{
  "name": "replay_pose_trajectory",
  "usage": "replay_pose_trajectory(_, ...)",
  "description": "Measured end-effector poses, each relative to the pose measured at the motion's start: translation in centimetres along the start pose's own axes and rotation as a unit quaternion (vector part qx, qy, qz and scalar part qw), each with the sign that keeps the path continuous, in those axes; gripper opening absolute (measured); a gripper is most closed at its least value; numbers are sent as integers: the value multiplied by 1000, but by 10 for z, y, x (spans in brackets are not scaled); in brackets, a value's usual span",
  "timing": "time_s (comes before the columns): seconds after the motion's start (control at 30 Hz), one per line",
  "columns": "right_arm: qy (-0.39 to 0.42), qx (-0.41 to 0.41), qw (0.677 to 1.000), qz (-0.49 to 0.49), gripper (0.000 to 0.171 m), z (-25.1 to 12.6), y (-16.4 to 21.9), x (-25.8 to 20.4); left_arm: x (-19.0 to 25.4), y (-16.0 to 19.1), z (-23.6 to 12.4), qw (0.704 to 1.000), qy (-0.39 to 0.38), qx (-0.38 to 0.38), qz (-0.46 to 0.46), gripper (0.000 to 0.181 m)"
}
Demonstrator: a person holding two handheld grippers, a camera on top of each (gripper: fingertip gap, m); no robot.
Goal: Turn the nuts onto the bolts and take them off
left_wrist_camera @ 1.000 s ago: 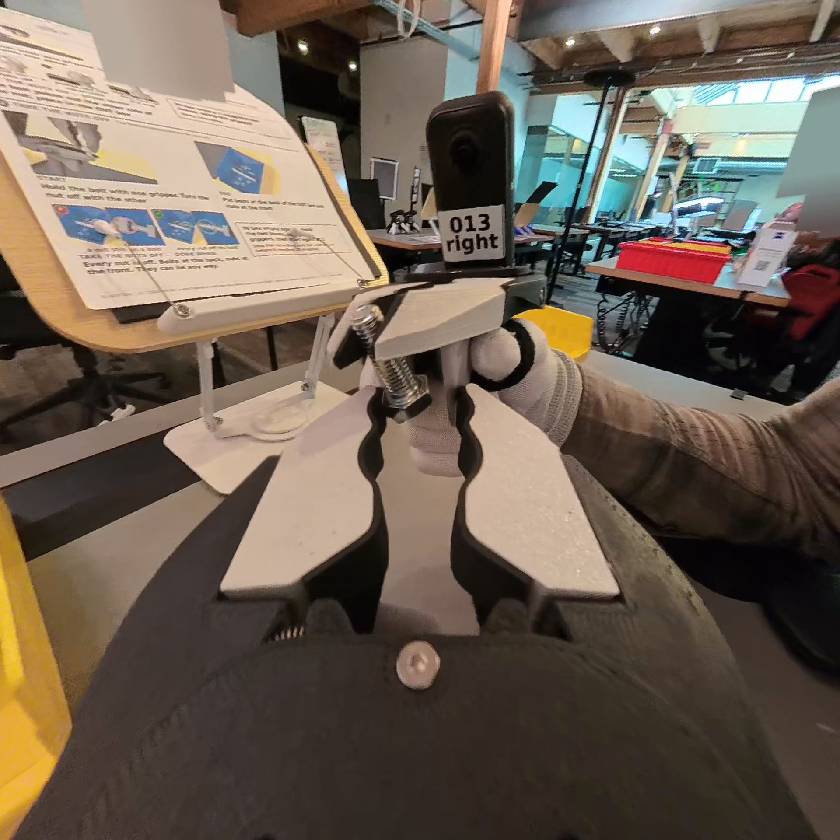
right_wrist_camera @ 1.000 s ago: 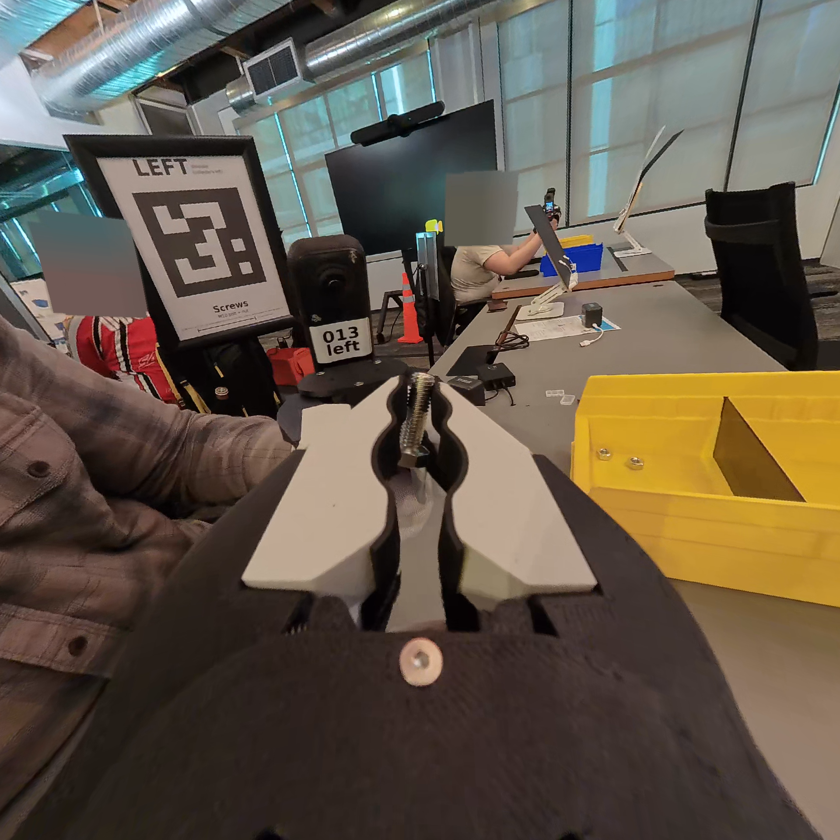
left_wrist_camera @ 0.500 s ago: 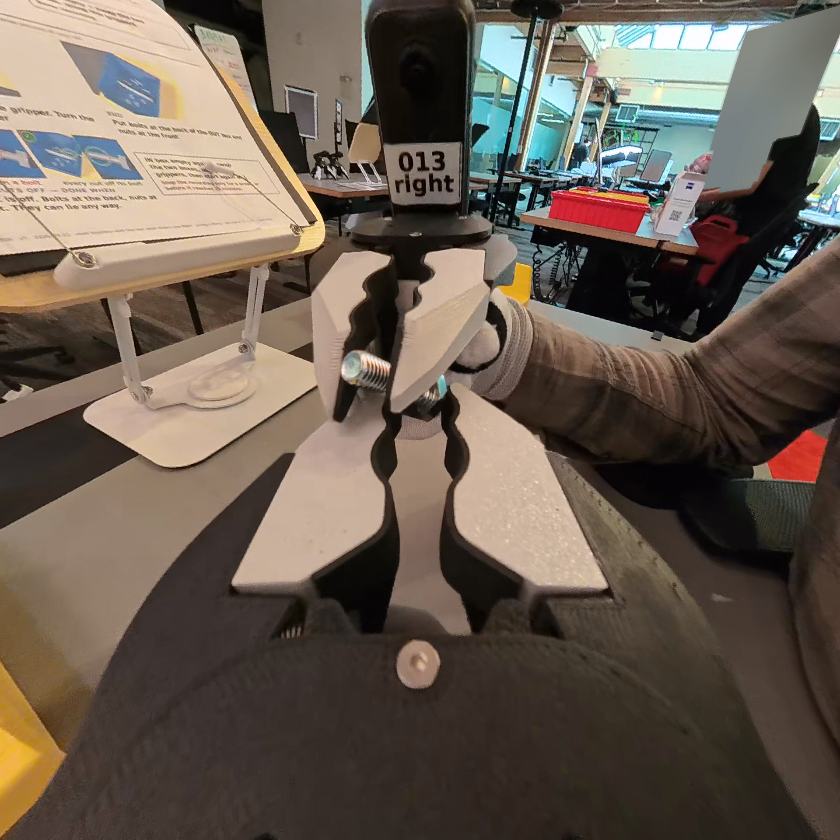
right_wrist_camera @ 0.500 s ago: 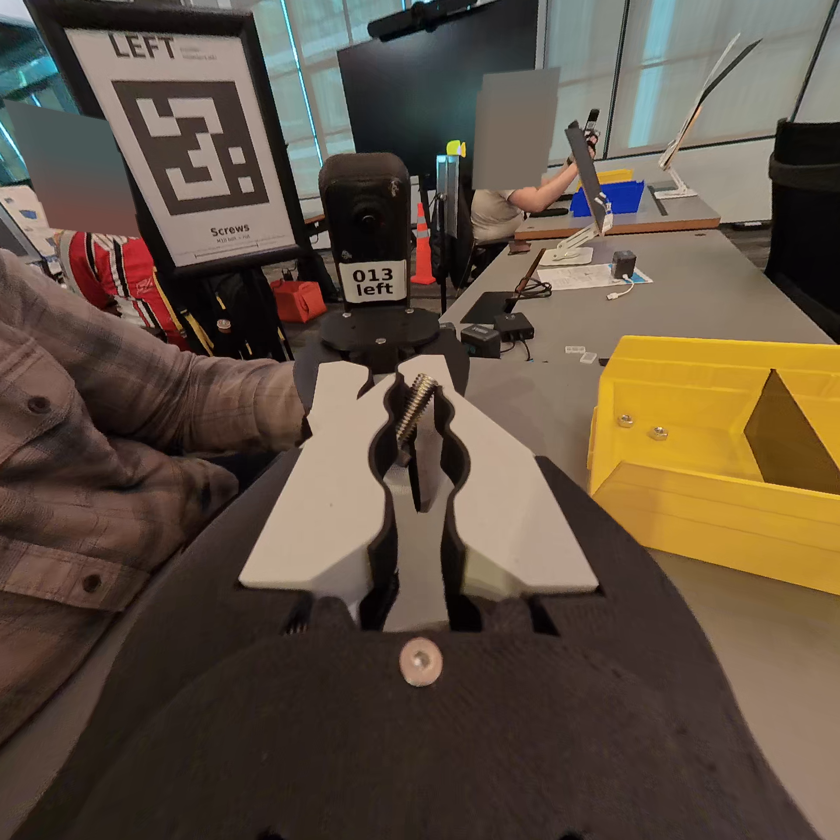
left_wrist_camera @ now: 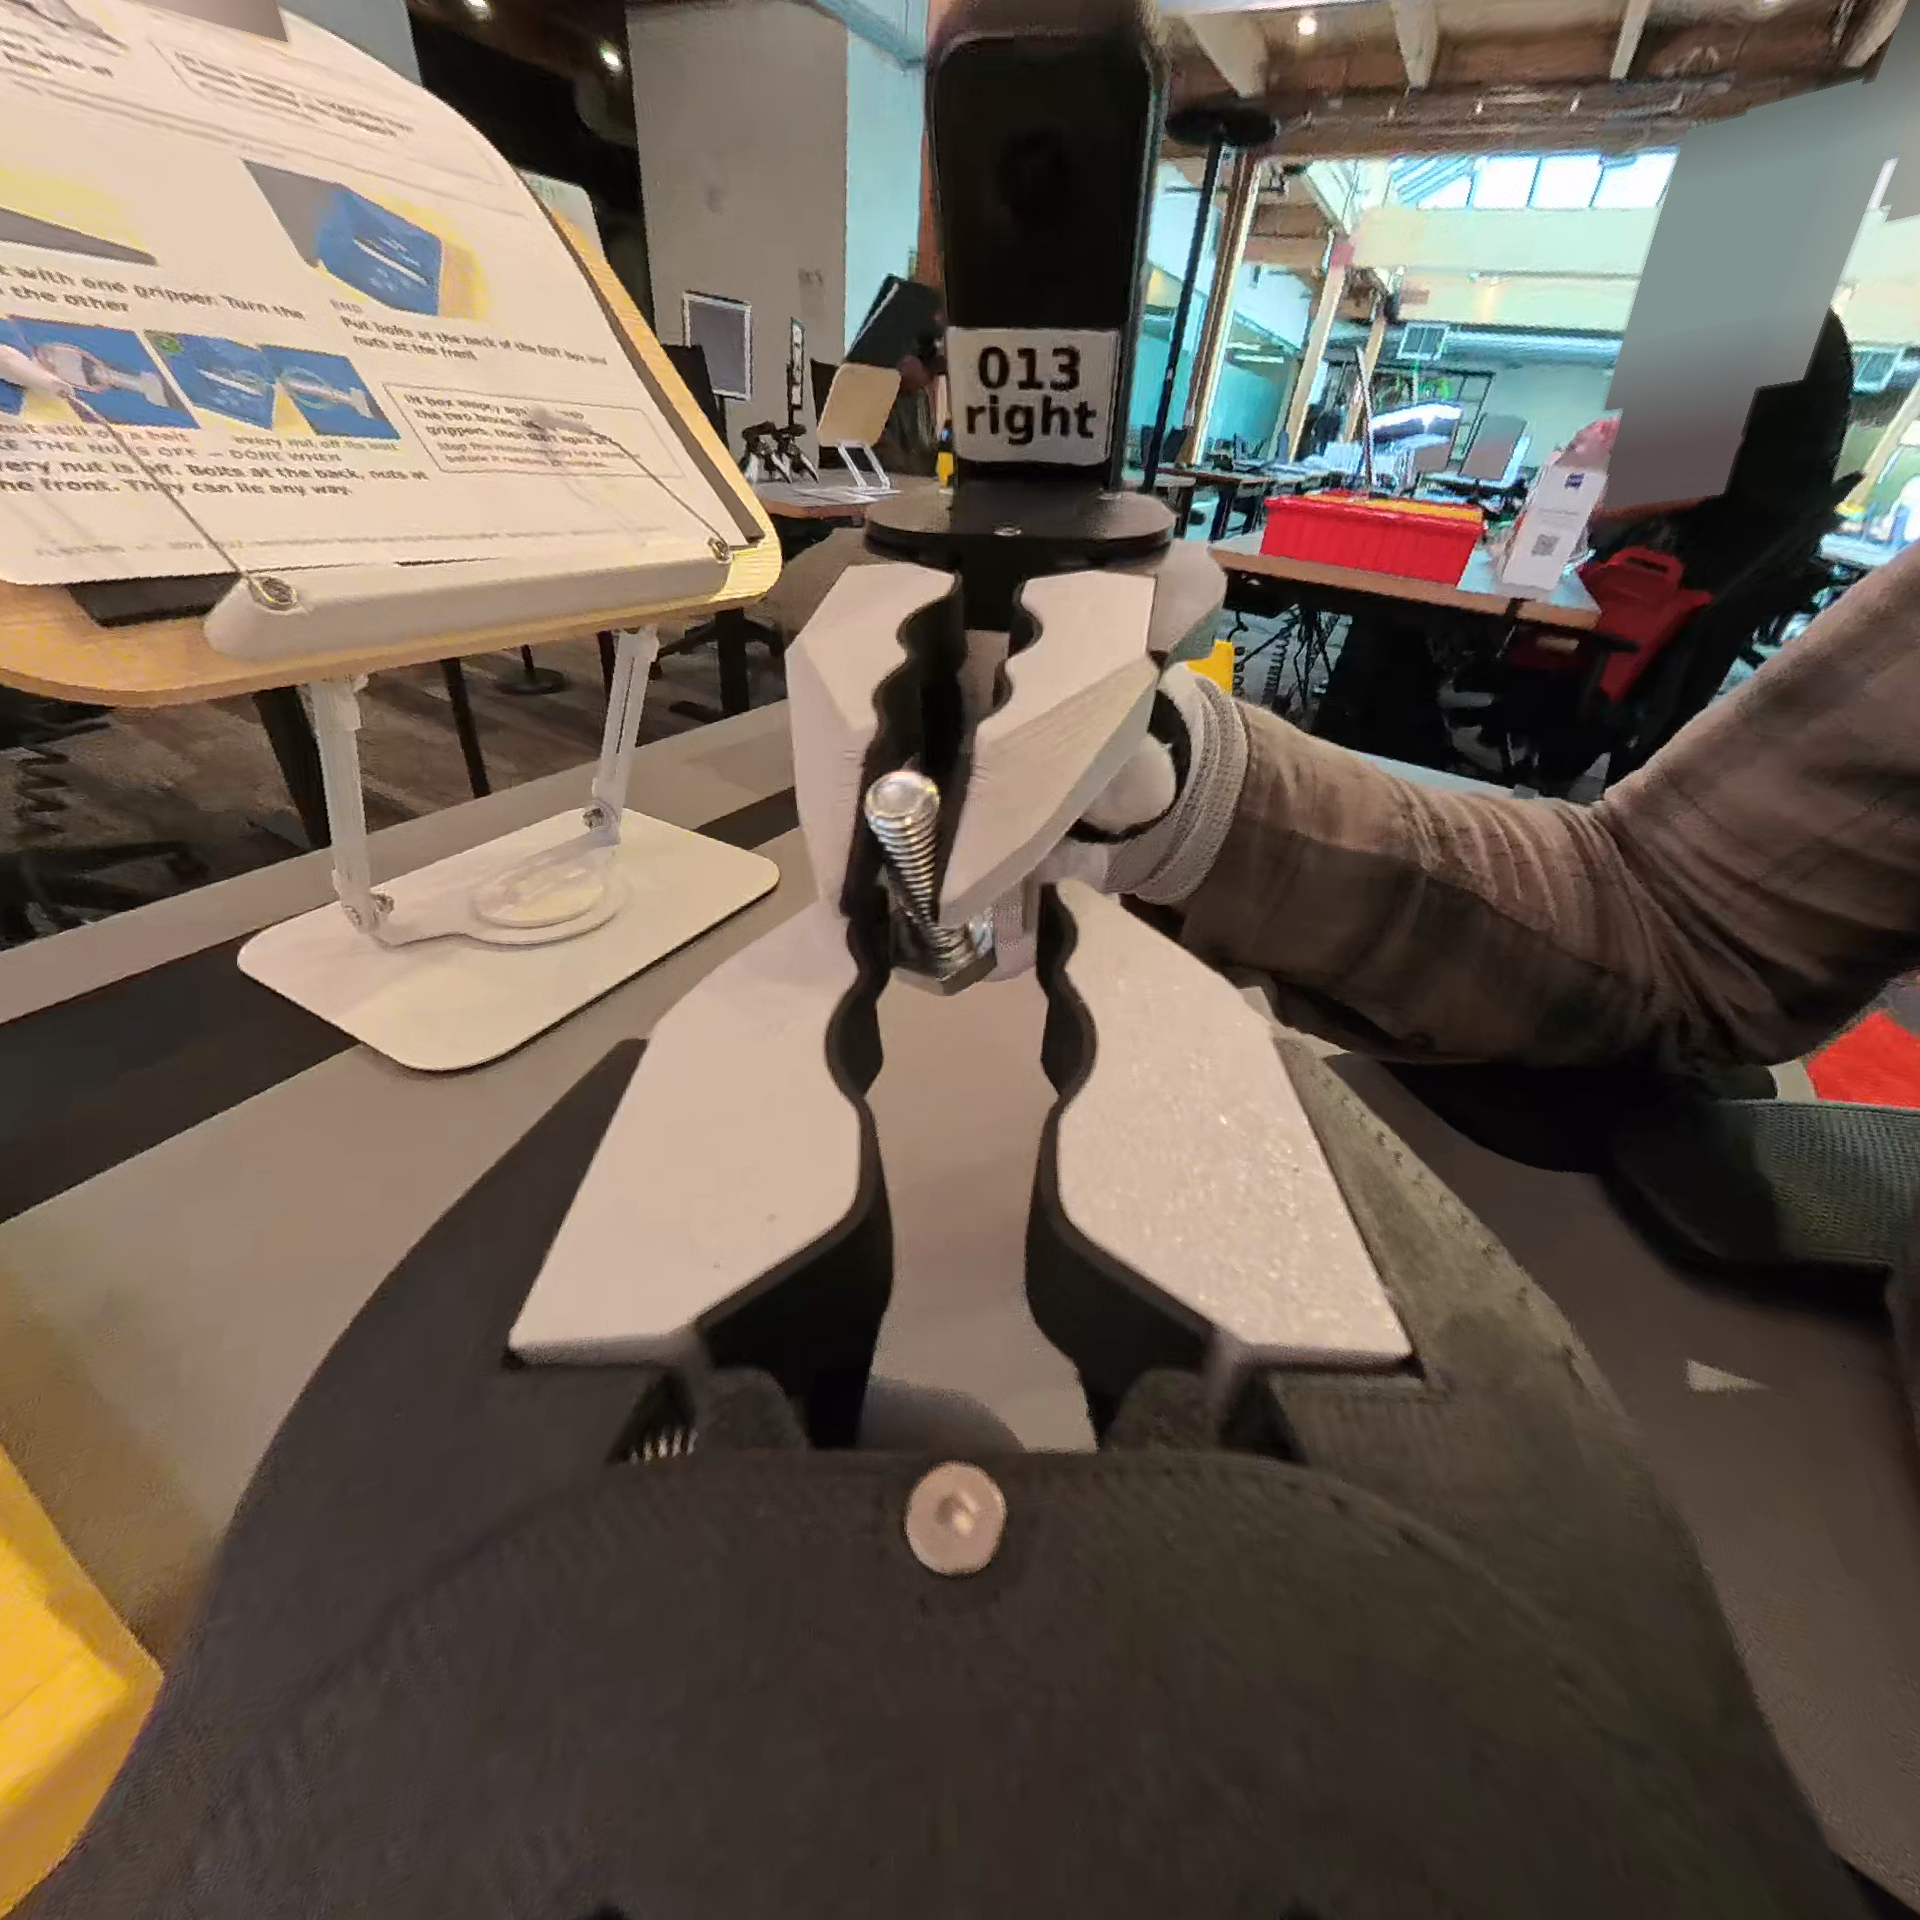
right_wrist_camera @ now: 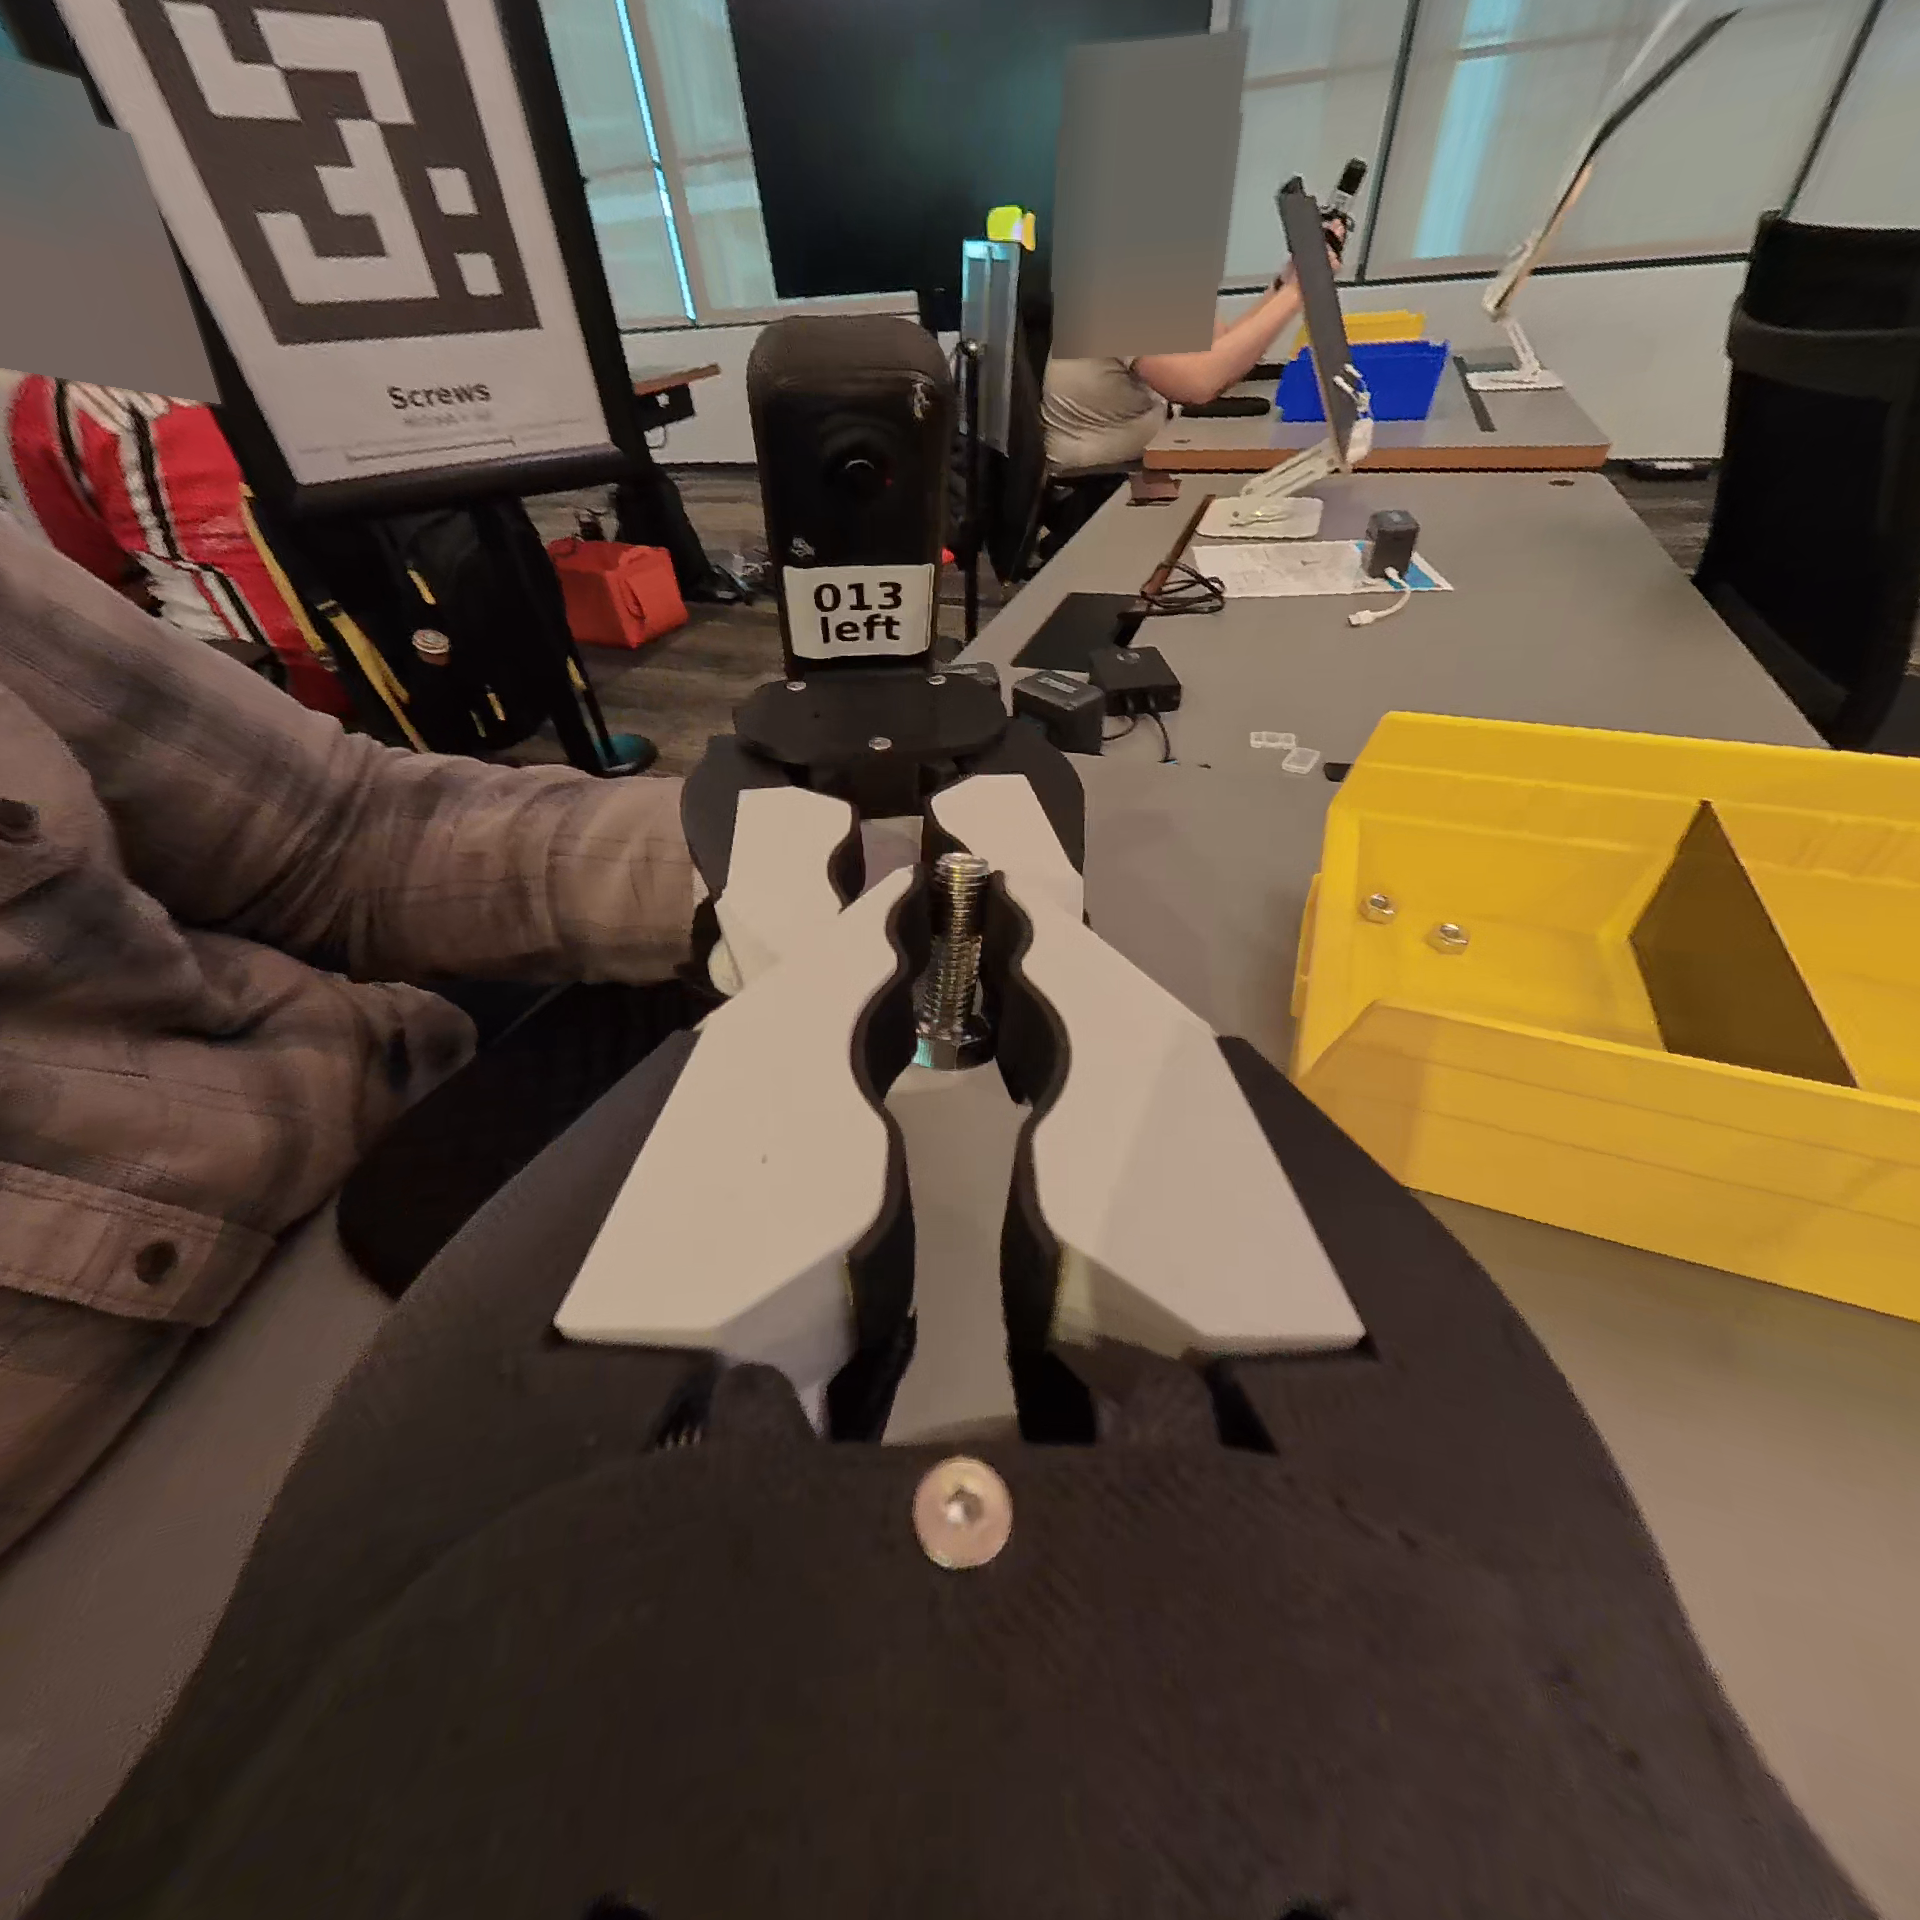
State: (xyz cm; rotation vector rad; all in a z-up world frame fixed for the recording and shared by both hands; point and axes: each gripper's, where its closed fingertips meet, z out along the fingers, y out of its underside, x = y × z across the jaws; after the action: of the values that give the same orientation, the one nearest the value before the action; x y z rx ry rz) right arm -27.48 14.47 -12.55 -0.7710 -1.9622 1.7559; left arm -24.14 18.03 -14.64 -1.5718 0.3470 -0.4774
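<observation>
My right gripper is shut on the threaded shaft of a silver bolt, which stands nearly upright with a hex nut at its lower end. In the left wrist view the same bolt sits between the right gripper's white fingers. My left gripper faces the right one, and its tips close on the nut. The left gripper's fingers also show behind the bolt in the right wrist view. Both grippers are held above the grey table.
A yellow divided bin stands on the table to the right, with two loose nuts in its near compartment. Its corner shows in the left wrist view. An instruction sheet on a white stand stands at the left. A sign on an easel stands behind. One gripper's finger ends stand about 4 centimeters off the other's.
The right gripper has rolled with the bolt. In the left wrist view the bolt swung from lying sideways to nearly upright. The nut stayed at the left gripper's tips.
</observation>
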Motion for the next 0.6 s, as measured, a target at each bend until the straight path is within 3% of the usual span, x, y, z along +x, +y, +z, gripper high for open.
replay_pose_trajectory(0.33, 20, 58, 998, 23, 7, 1, -13, 9, -12, 4, 4, 999, -7, 27, -27, 24)
replay_pose_trajectory(0.6, 36, 43, 998, 42, 7, -3, 0, 22, -21, 10, 8, 995, -16, 86, -50, 25)
